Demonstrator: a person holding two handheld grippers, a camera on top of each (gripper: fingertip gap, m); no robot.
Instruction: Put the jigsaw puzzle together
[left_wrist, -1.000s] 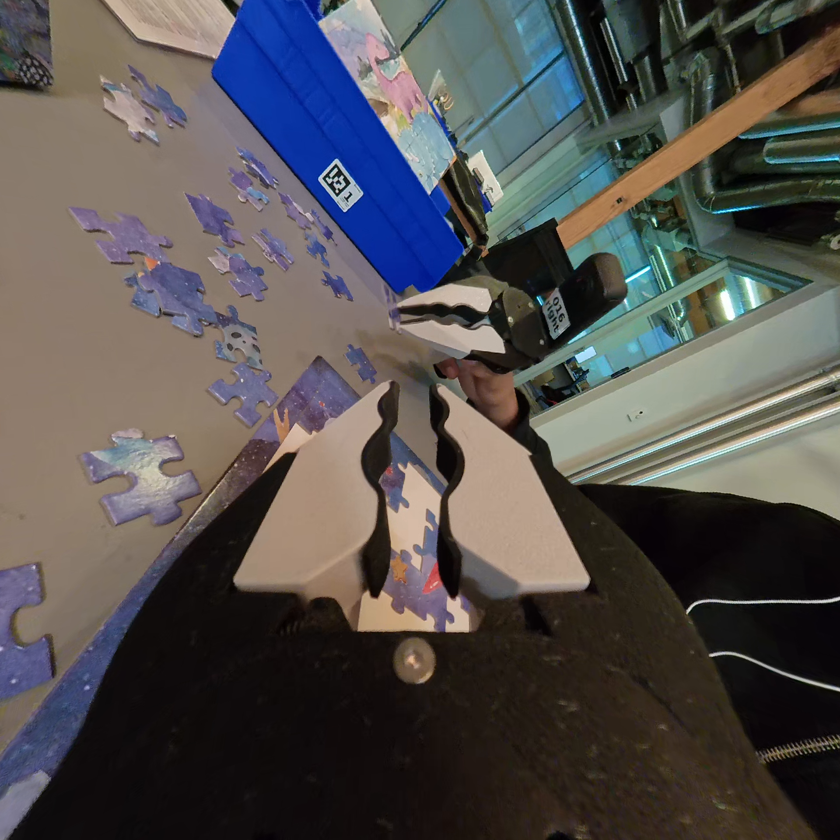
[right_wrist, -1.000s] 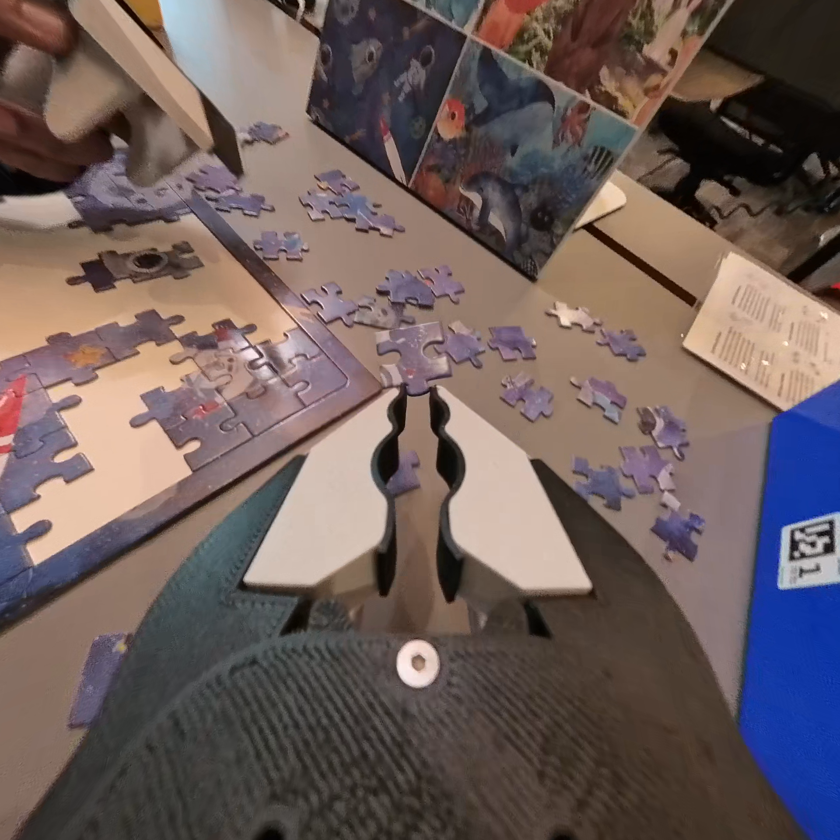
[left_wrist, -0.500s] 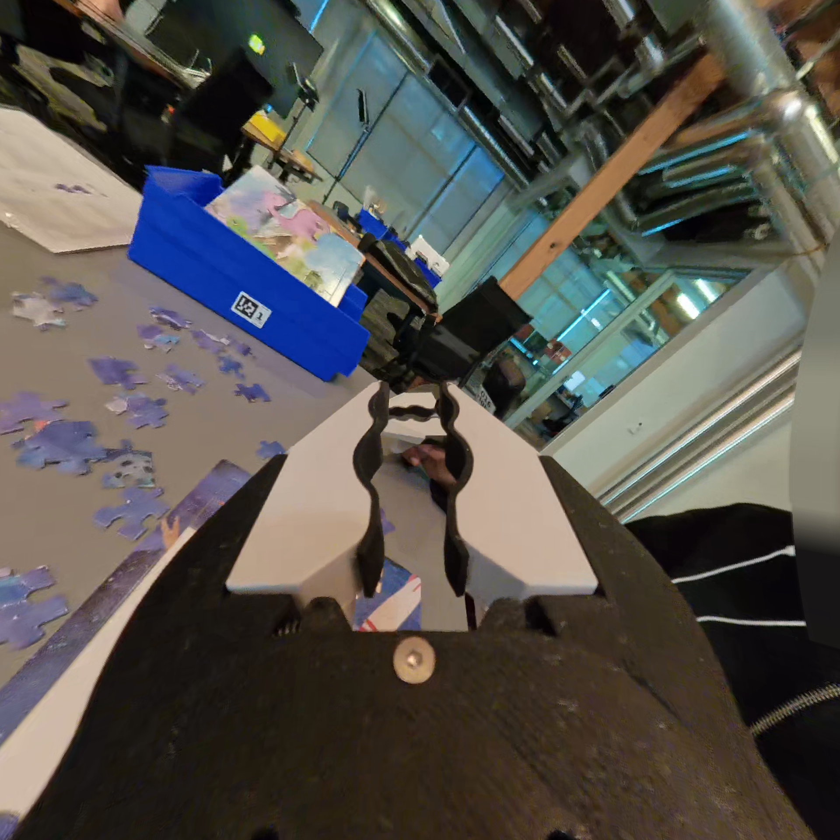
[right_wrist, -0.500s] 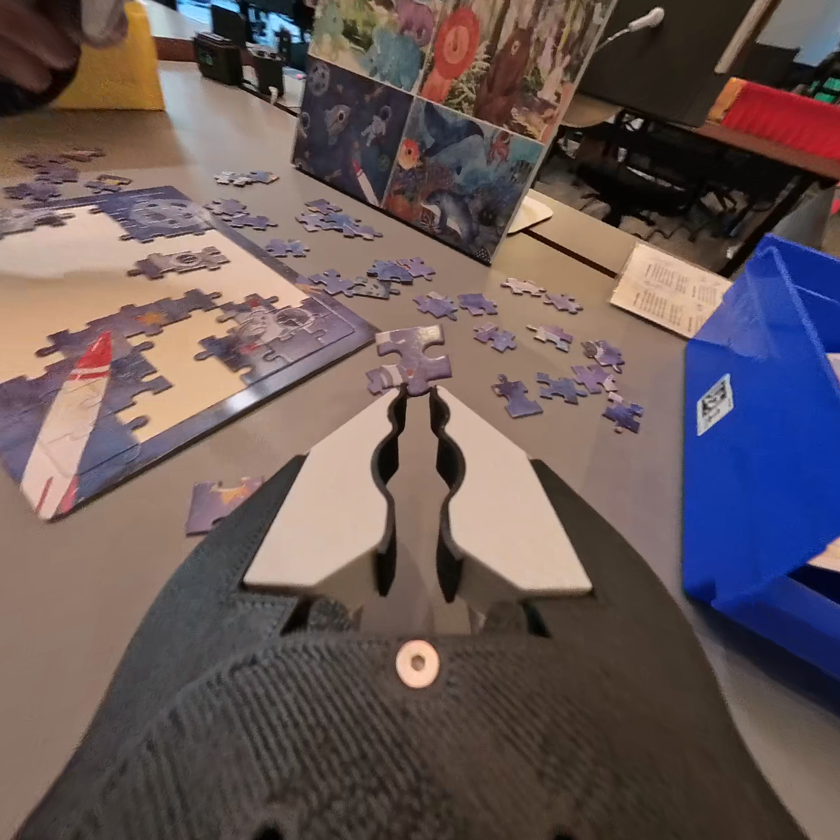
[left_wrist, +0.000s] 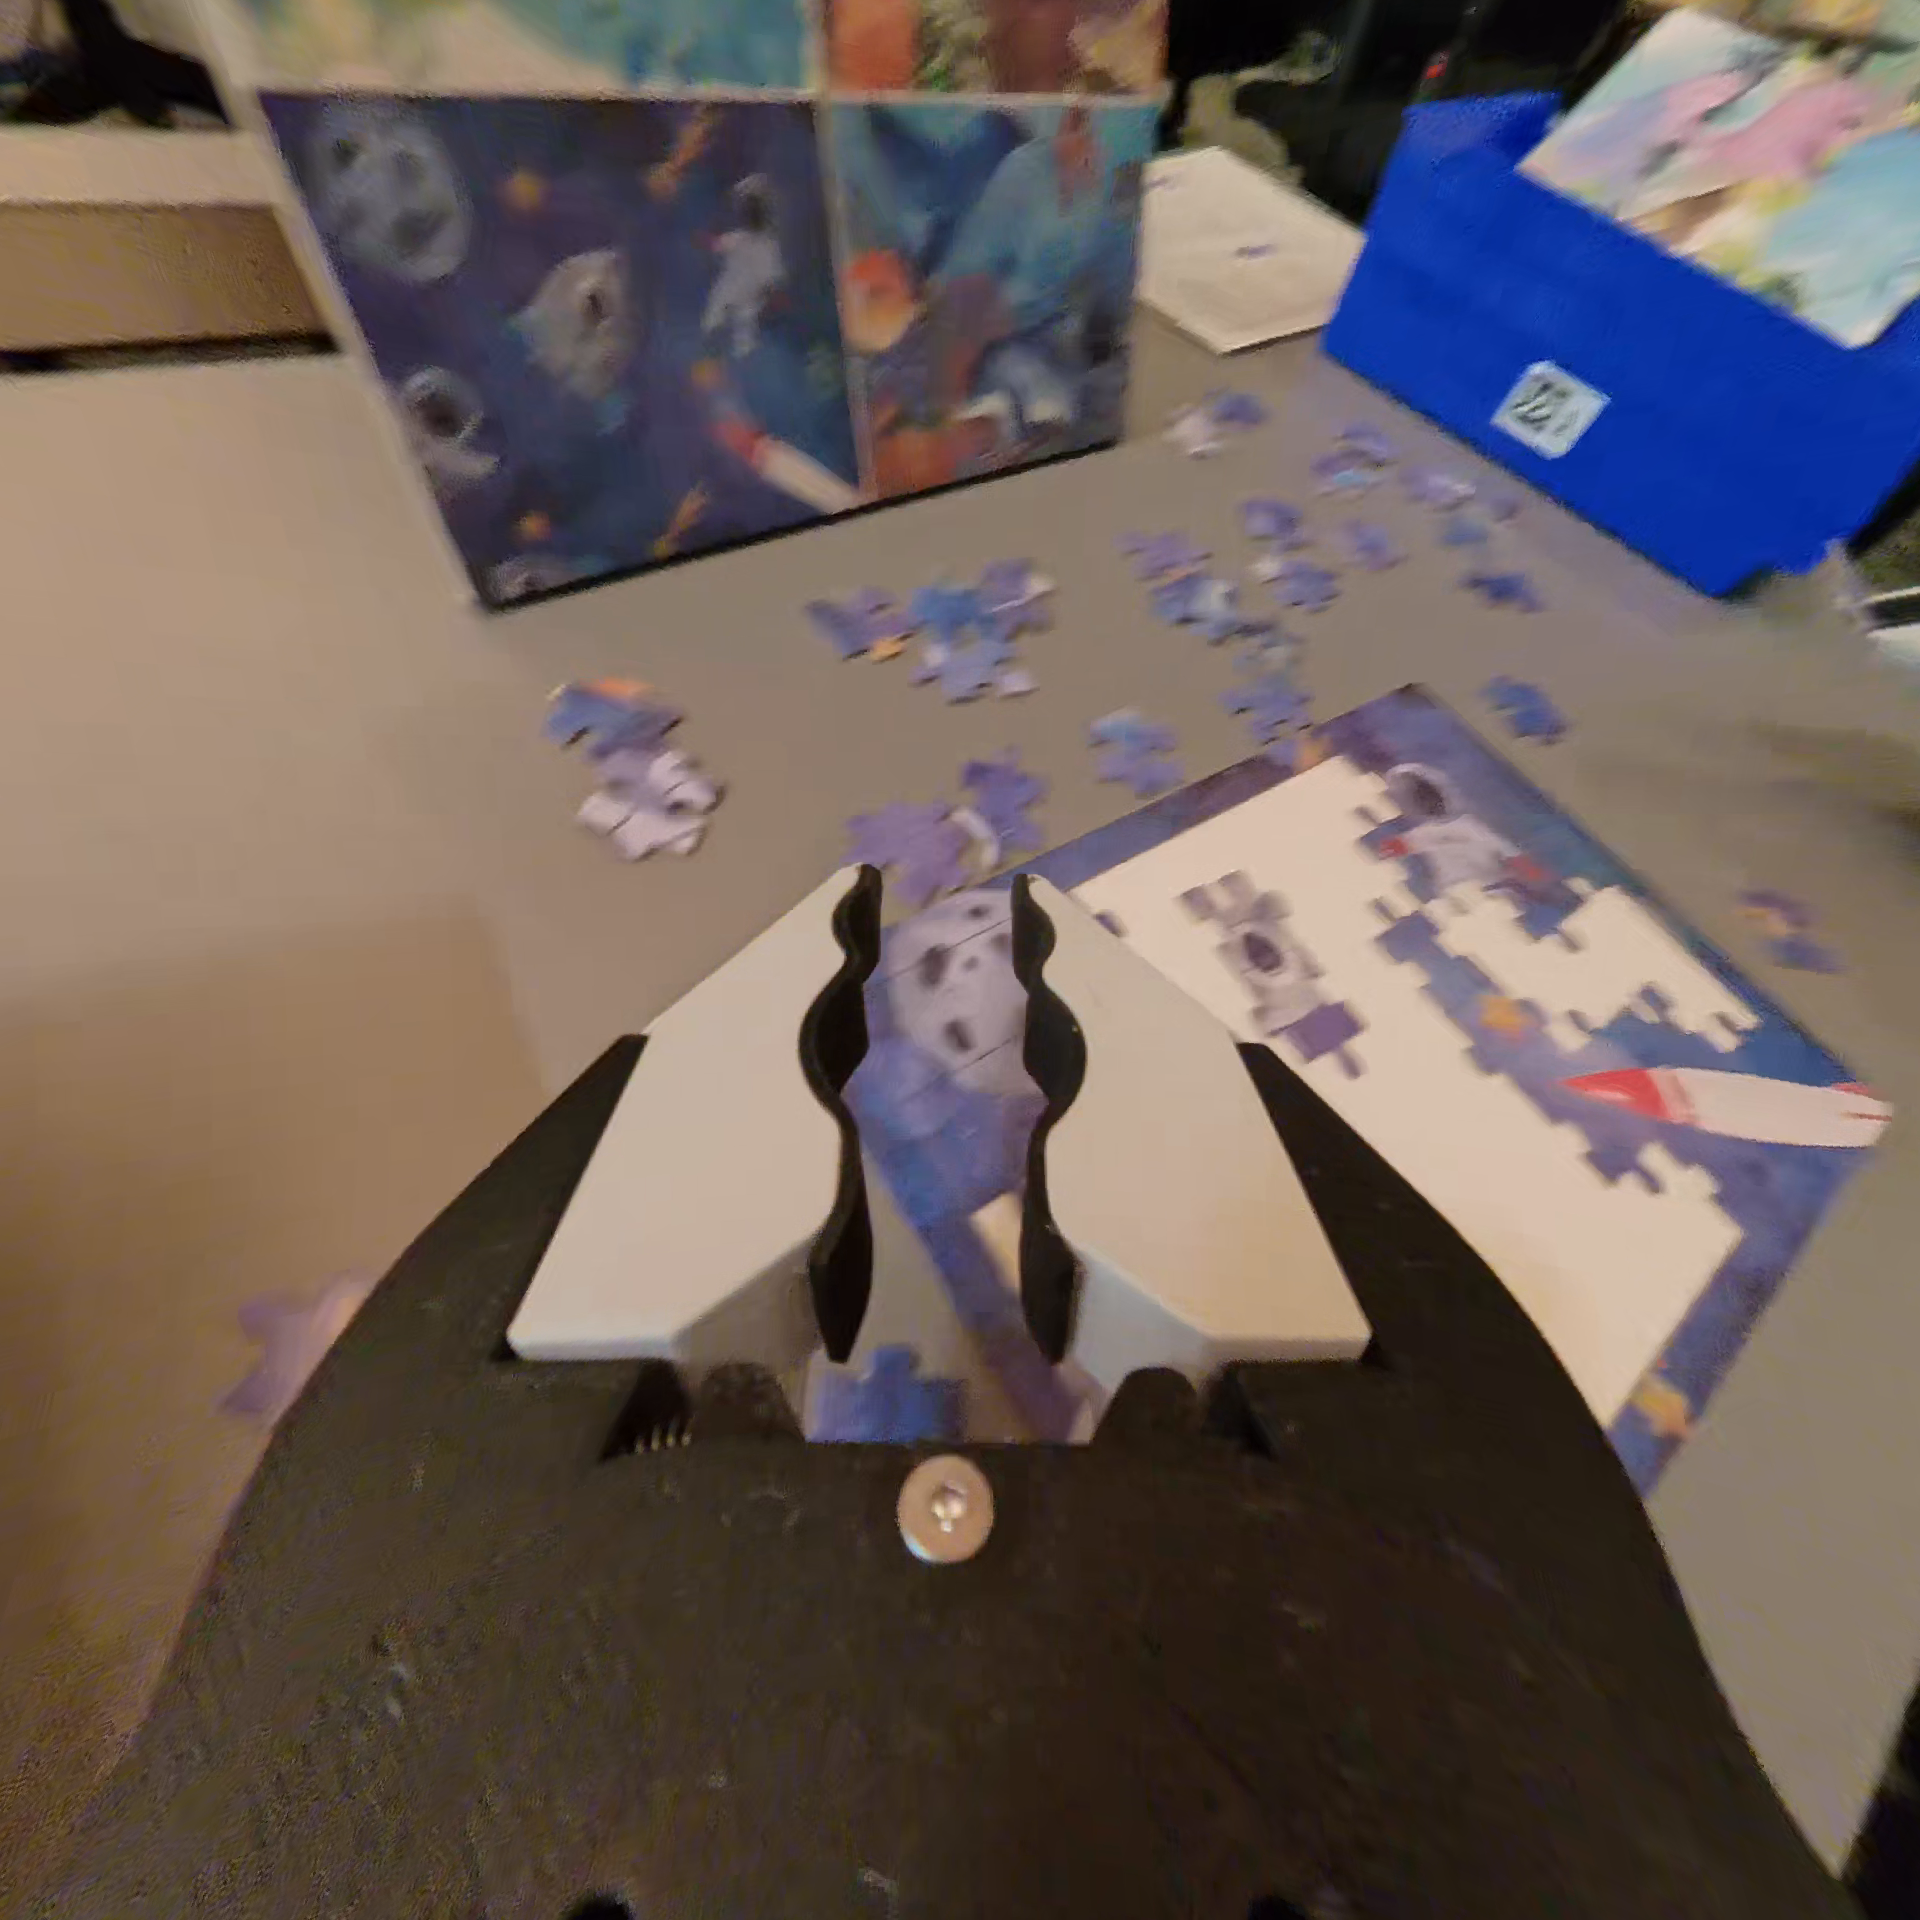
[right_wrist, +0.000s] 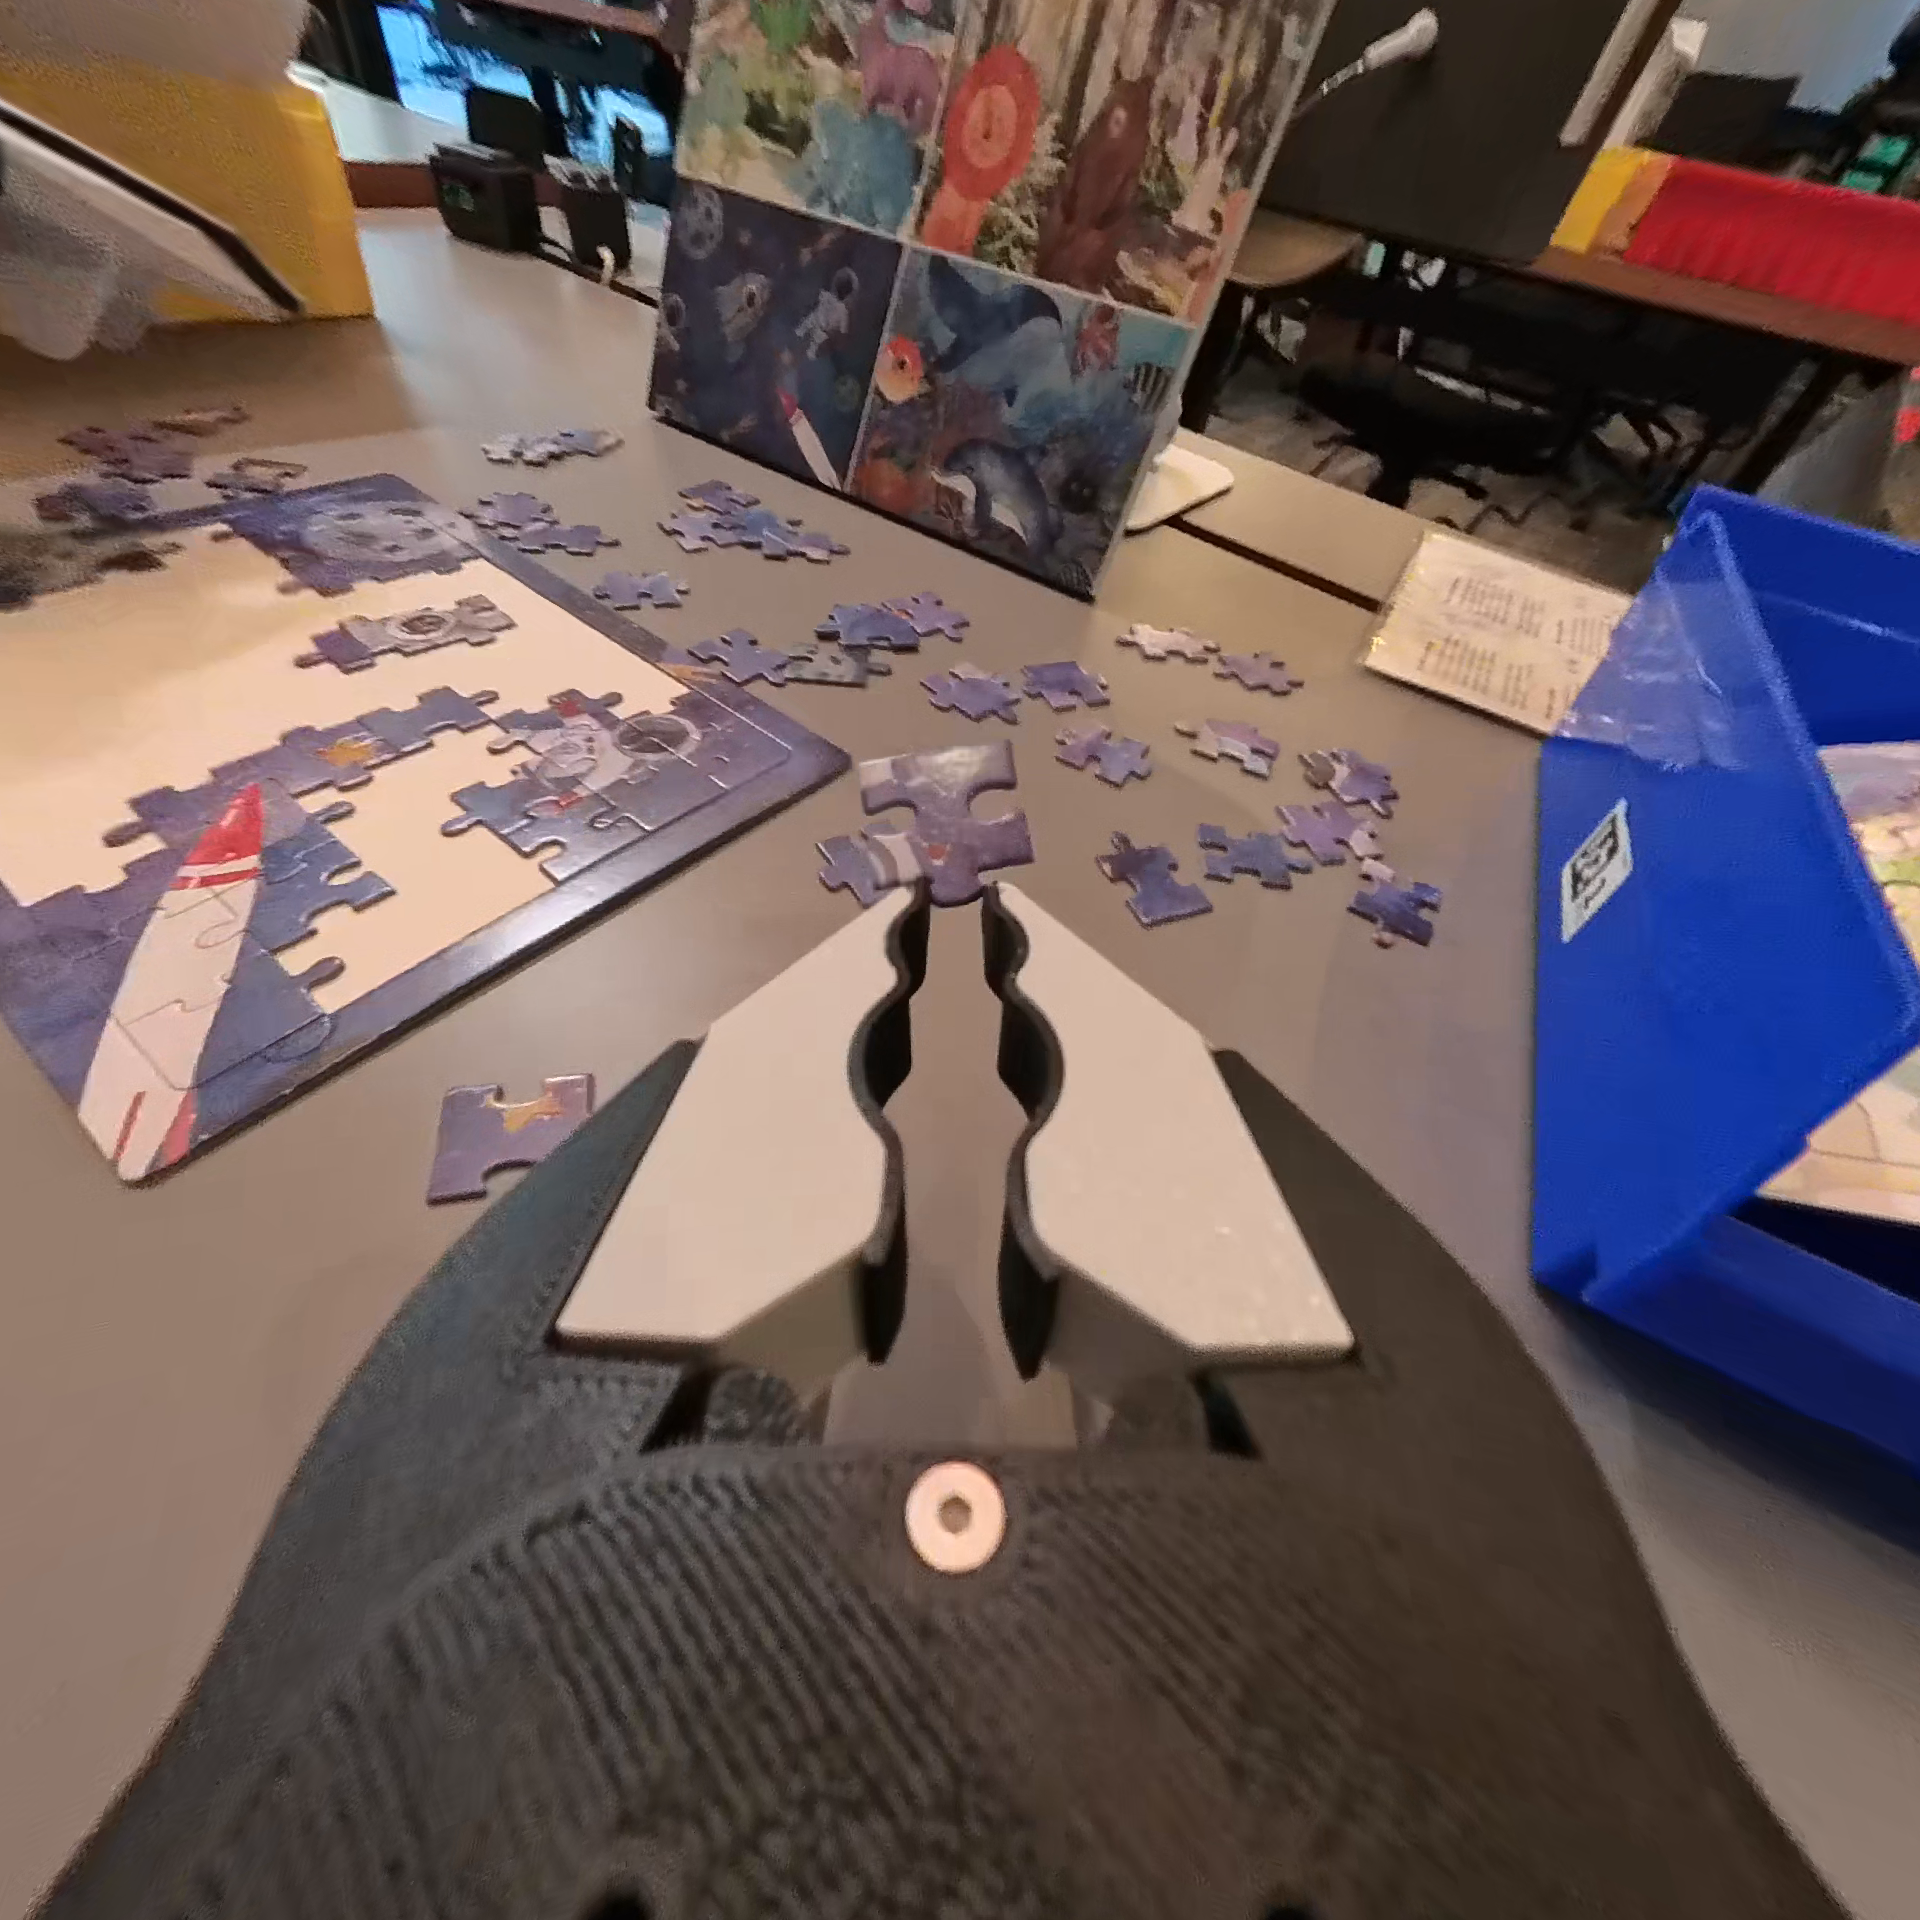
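Right tool (right_wrist: 951, 902) grips a puzzle piece (right_wrist: 940, 816) near the blue bin (right_wrist: 1704, 935).

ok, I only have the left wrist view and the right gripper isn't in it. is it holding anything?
Observer: Yes. The right gripper is pinching a purple puzzle piece by its bottom tab, and the piece sticks out past the fingertips.
Operator: over the board?
Observer: No. In the right wrist view it shows just off the corner of the puzzle board, on the side of the loose pieces.
Operator: anything else I can't see?
Observer: A yellow box stands at the far left, behind the board.
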